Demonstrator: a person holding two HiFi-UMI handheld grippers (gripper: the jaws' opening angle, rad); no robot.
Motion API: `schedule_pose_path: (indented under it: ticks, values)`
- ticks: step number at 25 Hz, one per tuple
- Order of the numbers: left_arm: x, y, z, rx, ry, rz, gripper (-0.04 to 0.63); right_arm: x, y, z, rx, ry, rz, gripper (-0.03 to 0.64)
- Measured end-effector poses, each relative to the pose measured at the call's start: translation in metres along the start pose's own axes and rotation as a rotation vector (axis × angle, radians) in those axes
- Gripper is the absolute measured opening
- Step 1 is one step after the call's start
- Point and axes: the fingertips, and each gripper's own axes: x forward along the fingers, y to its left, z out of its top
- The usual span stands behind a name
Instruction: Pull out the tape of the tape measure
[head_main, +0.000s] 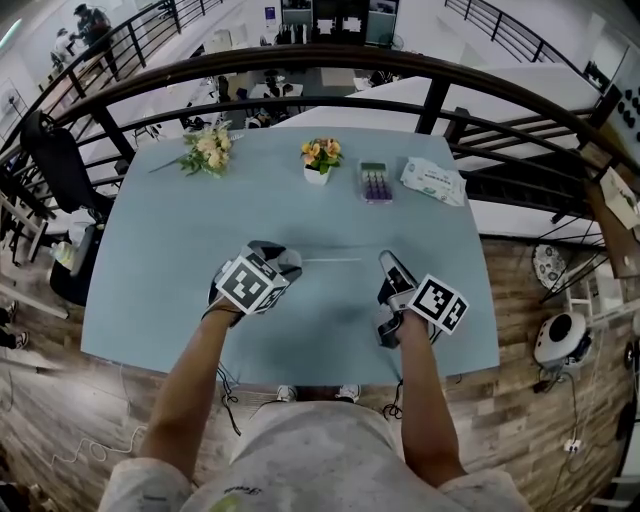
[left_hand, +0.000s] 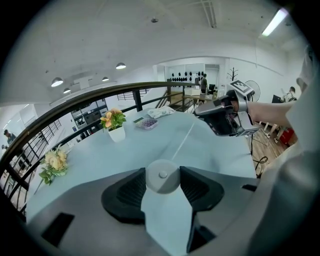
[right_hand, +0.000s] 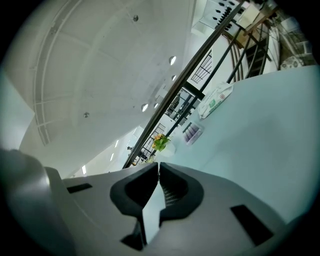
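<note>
A small round white tape measure (left_hand: 162, 176) sits between the pads of my left gripper (left_hand: 162, 173), which is shut on it just above the light blue table (head_main: 170, 280). In the head view the left gripper (head_main: 284, 263) is at centre left. A thin pale tape (head_main: 335, 260) runs out of the case to the right, straight and level, as far as my right gripper (head_main: 386, 263). From the left gripper view the tape (left_hand: 184, 139) leads up to the right gripper (left_hand: 202, 113). The right gripper (right_hand: 158, 169) has its jaws pressed together on the tape's end, which is too thin to make out there.
Along the table's far side lie a loose flower bunch (head_main: 207, 150), a small white pot of flowers (head_main: 320, 158), a purple box (head_main: 376, 182) and a pack of wipes (head_main: 433, 180). A dark curved railing (head_main: 330, 60) runs behind the table. The near edge lies just below both grippers.
</note>
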Motion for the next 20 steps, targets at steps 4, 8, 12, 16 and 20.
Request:
schedule_pose_path:
  ticks: [4,8,12,16,20]
  values:
    - [0.01,-0.003,0.0,0.007,0.004,0.006,0.214,0.001,-0.007,-0.005,0.0,0.018,-0.015,0.015]
    - [0.021,-0.012,-0.004,0.002,0.022,-0.011,0.215,0.001,-0.015,-0.009,-0.011,0.039,-0.032,0.015]
    - [0.03,-0.016,-0.008,-0.006,0.034,-0.017,0.215,0.006,-0.021,-0.016,-0.036,0.074,-0.045,0.015]
    - [0.038,-0.02,-0.01,-0.011,0.05,-0.019,0.215,0.01,-0.027,-0.022,-0.053,0.111,-0.054,0.016]
    - [0.046,-0.023,-0.013,-0.011,0.072,-0.013,0.215,0.013,-0.035,-0.024,-0.07,0.142,-0.062,0.015]
